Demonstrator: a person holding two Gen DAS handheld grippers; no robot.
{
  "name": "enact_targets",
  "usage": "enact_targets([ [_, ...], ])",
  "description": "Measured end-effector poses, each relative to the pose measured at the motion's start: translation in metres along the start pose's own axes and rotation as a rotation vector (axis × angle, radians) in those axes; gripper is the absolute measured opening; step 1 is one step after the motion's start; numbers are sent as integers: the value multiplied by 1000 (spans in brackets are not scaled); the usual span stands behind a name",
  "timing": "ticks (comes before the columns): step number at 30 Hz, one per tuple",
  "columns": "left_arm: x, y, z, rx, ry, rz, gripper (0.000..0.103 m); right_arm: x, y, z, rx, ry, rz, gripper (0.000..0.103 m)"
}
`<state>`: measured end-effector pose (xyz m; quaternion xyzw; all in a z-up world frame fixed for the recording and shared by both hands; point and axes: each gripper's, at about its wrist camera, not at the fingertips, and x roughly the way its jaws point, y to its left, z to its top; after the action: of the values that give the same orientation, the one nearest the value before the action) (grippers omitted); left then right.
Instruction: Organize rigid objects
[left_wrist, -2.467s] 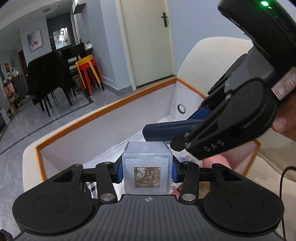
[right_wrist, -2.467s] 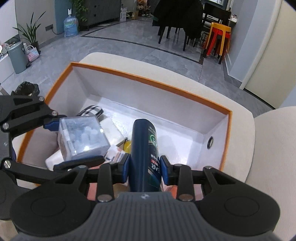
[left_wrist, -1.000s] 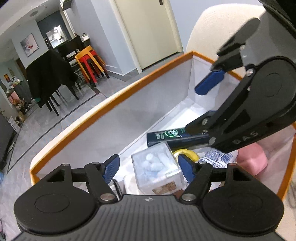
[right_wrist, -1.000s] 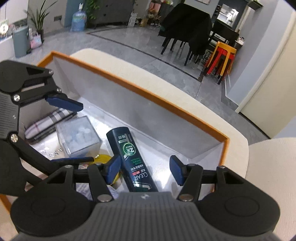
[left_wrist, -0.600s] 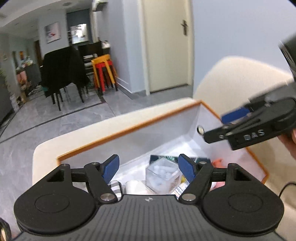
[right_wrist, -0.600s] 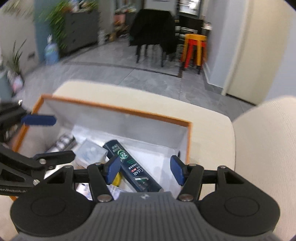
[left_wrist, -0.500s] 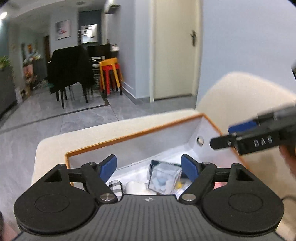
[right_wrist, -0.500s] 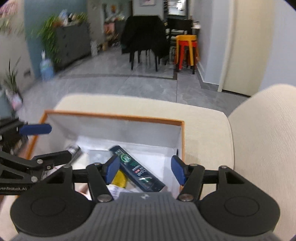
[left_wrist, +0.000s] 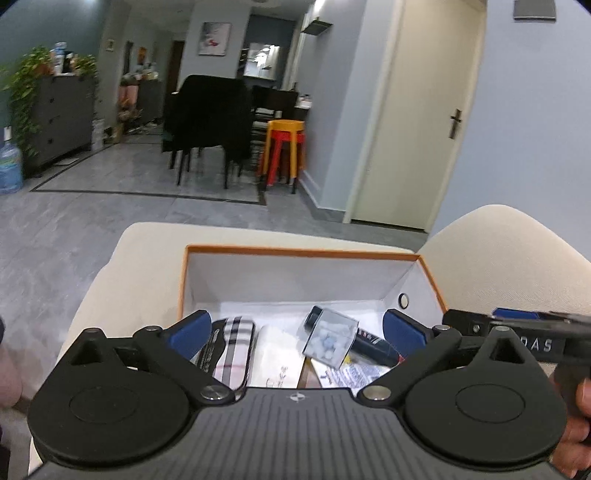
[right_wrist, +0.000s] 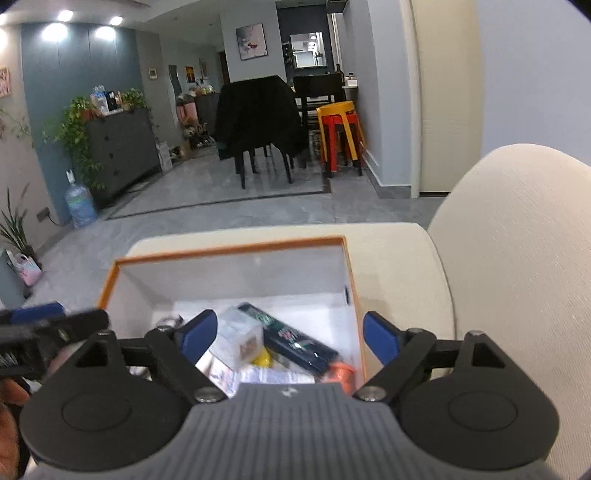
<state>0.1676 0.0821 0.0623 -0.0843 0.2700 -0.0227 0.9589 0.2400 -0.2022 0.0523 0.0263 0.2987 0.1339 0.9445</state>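
Left gripper (left_wrist: 295, 328): jaws just spread wide, nothing between.
Right gripper (right_wrist: 286, 332): jaws just spread, likewise empty.
Clear box (left_wrist: 330, 343): below both, in the bin (left_wrist: 295, 253), leaning on the bottle (left_wrist: 371, 341), whose length runs diagonally.

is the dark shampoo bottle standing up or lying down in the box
Lying down. The dark bottle rests on its side, slanted across the floor of the orange-rimmed box, with the clear cube against it.
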Motion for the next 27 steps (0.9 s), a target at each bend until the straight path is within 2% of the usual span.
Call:
enact_targets([
  [3, -6, -2, -8, -8, 30, 24, 103, -4, -1, -11, 2, -16, -26, 88],
  [6, -11, -1, -15, -23, 106, 50, 103, -10, -4, -20, 1, -35, -57, 90],
  [11, -26, -11, -27, 15, 119, 199, 103, -24, 1, -23, -7, -32, -30, 96],
  [16, -31, -18, -30, 34, 131, 243, 103, -41, 11, -23, -25, -71, -13, 100],
  [20, -34, -24, -30, 49, 148, 287, 103, -43, 14, -25, -33, -47, -47, 100],
  [27, -40, -29, -29, 30, 174, 339, 103, -53, 22, -24, -27, 31, -40, 100],
])
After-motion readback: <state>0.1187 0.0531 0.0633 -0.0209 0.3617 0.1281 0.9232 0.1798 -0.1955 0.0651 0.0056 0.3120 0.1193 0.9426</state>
